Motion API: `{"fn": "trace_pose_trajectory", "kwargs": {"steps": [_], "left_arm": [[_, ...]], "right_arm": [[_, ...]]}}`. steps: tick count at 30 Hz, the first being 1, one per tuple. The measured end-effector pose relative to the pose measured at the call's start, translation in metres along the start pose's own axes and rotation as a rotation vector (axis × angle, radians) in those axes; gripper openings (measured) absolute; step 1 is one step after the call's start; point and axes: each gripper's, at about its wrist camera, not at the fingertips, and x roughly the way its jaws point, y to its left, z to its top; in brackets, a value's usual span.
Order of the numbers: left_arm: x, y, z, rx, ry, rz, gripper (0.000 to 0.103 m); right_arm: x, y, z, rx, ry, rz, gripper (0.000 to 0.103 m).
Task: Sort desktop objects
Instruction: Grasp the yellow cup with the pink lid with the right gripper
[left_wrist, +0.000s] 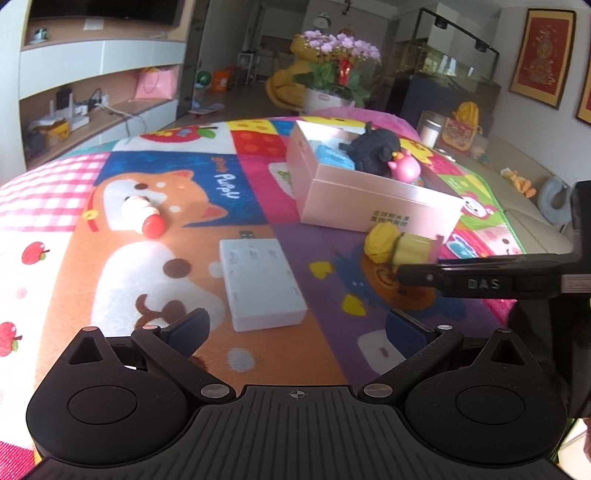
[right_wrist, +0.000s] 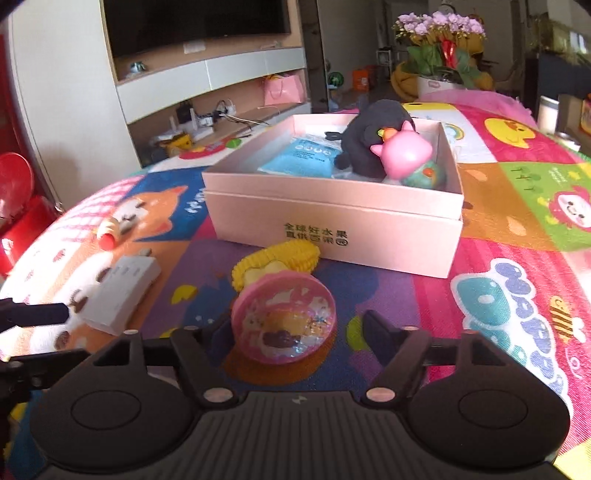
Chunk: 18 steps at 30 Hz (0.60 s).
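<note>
Where the patterned mat covers the table, the pink box sits holding a black plush and a pink toy; the white adapter lies ahead of the left gripper, jaws wide, empty; the right gripper gapes around the pink round toy, the left finger seemingly touching, beside yellow corn.
</note>
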Motion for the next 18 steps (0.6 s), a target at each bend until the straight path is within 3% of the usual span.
{"fn": "trace_pose_trajectory", "kwargs": {"steps": [4,9,13,18], "left_arm": [[-0.004,0.002,0.001,-0.003,-0.013,-0.007,0.103],[-0.007,0.000,0.001,0.014,-0.020,-0.014,0.103],[-0.007,0.002,-0.001,-0.002,-0.018,-0.027,0.103],[-0.009,0.008,-0.003,-0.012,-0.019,-0.013,0.103]], "right_arm": [[-0.013,0.009,0.003,-0.072,0.023,-0.054,0.054],[-0.033,0.029,0.008,-0.317,0.094,-0.198,0.054],[-0.035,0.041,0.006,-0.433,0.138,-0.226,0.054],[-0.025,0.052,0.006,-0.471,0.154,-0.221,0.054]]}}
